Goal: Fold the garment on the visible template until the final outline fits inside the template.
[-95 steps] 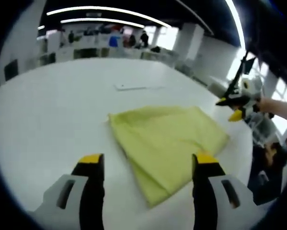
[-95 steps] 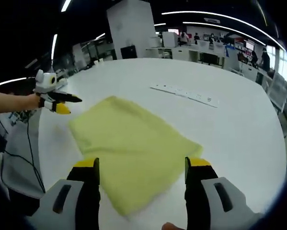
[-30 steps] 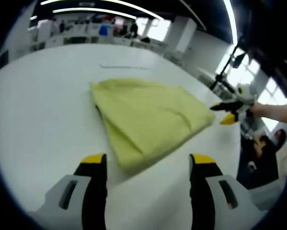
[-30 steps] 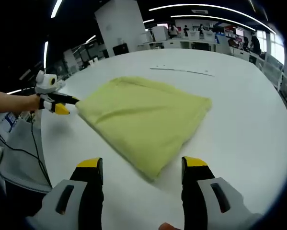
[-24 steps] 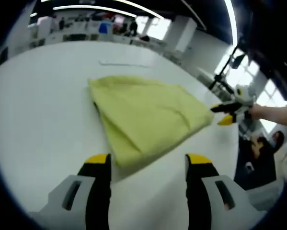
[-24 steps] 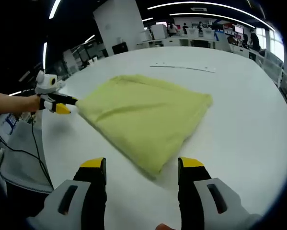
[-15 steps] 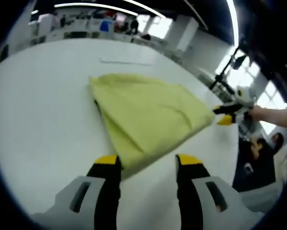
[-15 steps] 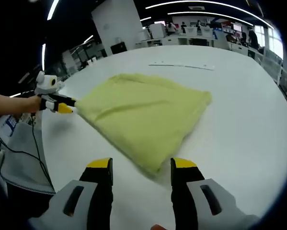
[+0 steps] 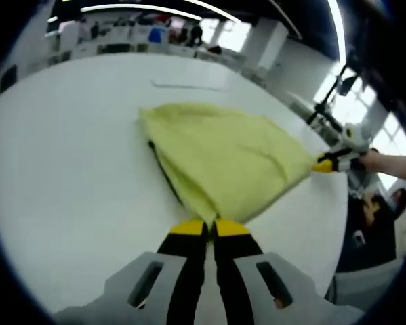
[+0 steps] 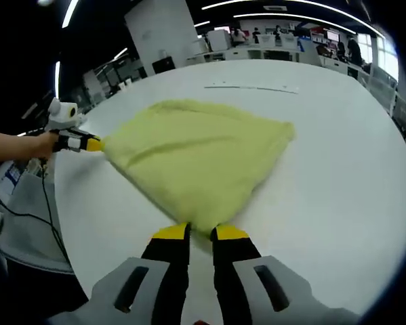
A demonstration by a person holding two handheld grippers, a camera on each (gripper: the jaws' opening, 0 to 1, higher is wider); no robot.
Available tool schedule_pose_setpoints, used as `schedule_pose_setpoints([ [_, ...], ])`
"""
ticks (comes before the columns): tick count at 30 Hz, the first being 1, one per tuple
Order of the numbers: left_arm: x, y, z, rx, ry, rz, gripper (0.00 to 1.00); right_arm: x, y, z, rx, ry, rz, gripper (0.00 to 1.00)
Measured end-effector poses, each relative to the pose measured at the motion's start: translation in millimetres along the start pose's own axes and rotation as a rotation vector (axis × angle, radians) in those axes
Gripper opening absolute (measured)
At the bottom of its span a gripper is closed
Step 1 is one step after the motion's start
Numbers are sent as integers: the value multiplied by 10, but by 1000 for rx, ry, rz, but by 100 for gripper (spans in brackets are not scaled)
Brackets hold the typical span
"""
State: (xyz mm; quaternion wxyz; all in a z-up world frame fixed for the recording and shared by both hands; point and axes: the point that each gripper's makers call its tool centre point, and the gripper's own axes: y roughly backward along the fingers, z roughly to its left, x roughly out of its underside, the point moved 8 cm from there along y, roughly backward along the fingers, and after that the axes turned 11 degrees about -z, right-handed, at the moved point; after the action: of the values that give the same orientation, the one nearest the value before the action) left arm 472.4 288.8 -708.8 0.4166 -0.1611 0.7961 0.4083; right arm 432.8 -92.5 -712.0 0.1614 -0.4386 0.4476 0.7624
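Garment: yellow cloth [image 9: 223,159], folded, flat on white worktop [image 9: 67,149].
Left gripper [image 9: 209,229]: fingers clamped on near corner.
Right gripper [image 10: 201,233]: fingers clamped on opposite corner.
Template: cannot tell its outline.
Technique: lift both corners level, keep cloth taut, lay edge to edge.

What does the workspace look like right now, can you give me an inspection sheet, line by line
Surface: white table, large, mostly bare.
Job's things: yellow garment folded, lying flat; template outline cannot be made out.
Clutter: thin white strip lying beyond the garment.
Grippers: left gripper closed on the garment's near corner; right gripper closed on the opposite corner.
Cables: black cable hanging off the table edge in the right gripper view.
Surroundings: open office with ceiling light strips, desks and people far behind.
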Motion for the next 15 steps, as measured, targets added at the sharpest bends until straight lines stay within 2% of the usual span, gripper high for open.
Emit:
schedule_pose_setpoints([
  [3, -6, 16, 12, -10, 6, -1, 0, 8, -6, -5, -1, -14, 5, 3],
  [8, -4, 109, 36, -38, 61, -24, 0, 25, -19, -2, 5, -14, 21, 2],
  [14, 19, 164, -13, -50, 77, -15, 0, 45, 34, -38, 13, -34, 35, 1],
  [15, 29, 206, -15, -68, 70, -9, 0, 50, 71, -64, 26, -39, 36, 1],
])
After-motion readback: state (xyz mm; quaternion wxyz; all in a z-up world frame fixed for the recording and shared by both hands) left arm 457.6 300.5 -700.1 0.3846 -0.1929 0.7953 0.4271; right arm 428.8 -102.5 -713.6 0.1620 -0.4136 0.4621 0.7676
